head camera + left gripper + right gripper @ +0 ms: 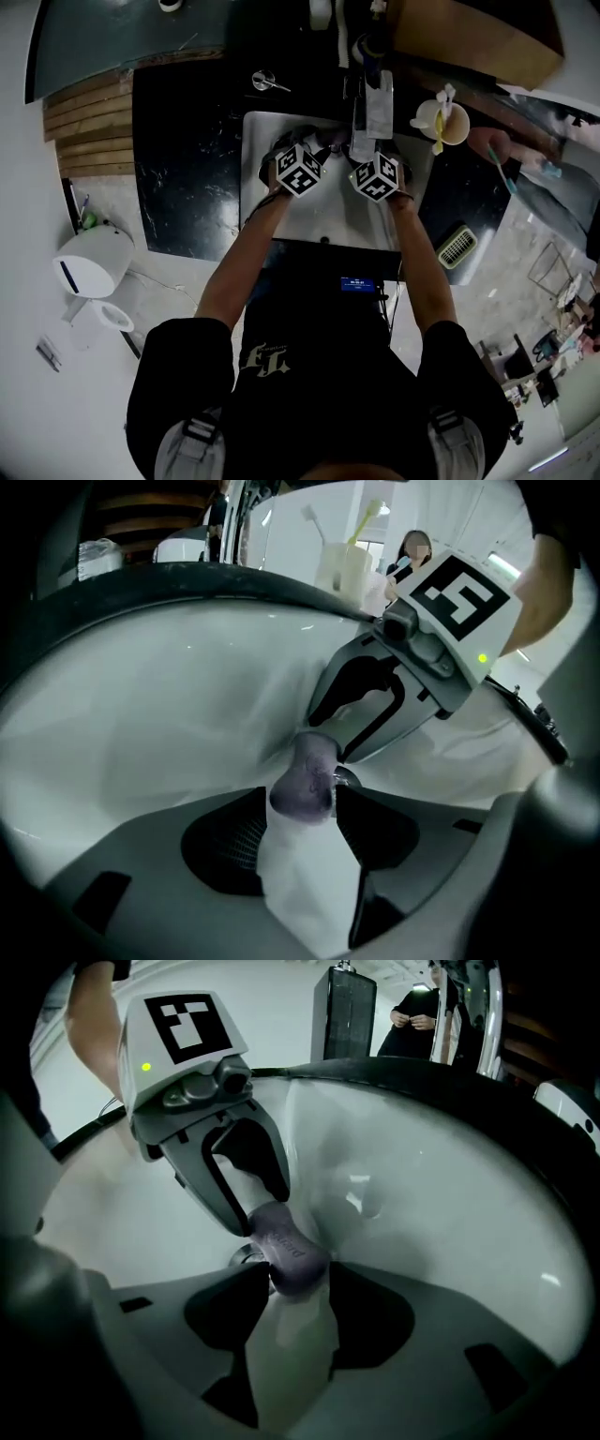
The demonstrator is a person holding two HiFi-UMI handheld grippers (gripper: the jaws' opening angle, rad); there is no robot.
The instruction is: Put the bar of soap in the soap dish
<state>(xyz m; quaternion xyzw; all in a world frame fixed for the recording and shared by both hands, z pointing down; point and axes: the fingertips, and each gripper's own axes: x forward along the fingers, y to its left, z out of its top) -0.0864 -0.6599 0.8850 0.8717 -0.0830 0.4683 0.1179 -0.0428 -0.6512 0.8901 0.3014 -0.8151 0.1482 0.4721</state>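
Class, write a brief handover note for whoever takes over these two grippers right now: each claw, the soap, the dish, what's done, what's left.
Left claw: open, down in the sink, tips either side of one end of the purple soap bar.
Right claw: open, tips flanking the other end.
Soap bar: at the basin bottom by the drain, not lifted.
Soap dish: on the counter right of the sink, nothing on it.
Done: claws lined up. Left: close, lift, carry to dish, release.

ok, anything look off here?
The purple soap bar lies at the bottom of the sink beside the drain, not in the slatted soap dish on the counter. Left tongs and right tongs both flank it, open.
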